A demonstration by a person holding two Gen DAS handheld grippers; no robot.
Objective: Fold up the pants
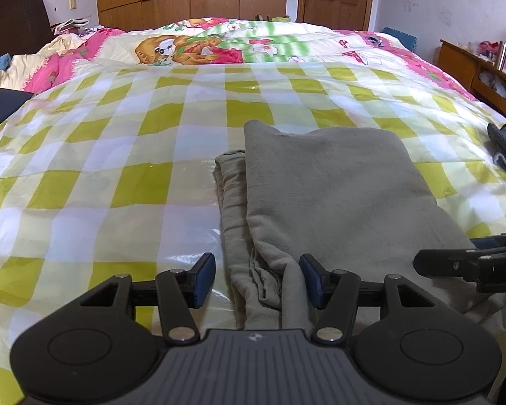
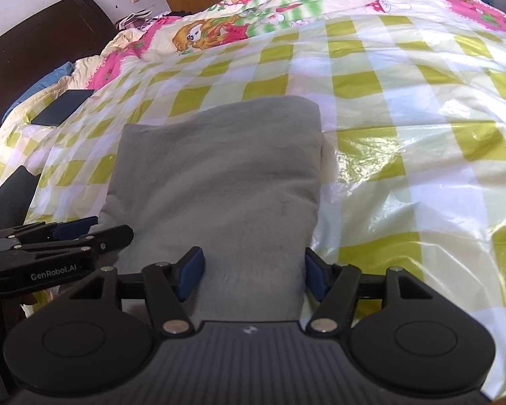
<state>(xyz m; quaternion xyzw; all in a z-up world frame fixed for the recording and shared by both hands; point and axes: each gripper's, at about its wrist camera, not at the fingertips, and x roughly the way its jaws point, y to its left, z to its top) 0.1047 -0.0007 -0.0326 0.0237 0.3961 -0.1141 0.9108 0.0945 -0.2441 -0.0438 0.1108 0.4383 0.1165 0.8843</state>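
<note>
The grey pants (image 1: pixel 327 185) lie folded into a compact stack on the checked plastic sheet (image 1: pixel 118 155) over the bed, so most folding looks done. Both the left gripper (image 1: pixel 258 278) and right gripper (image 2: pixel 253 276) are spread over the near edge, pinching nothing; perhaps one last fold or tidying remains.

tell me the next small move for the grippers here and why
Probably close both grippers on the near edge of the gray pants. The left gripper and right gripper are both open, each straddling that edge, and the pants lie flat, partly folded, on the checkered sheet, so another fold seems due.
</note>
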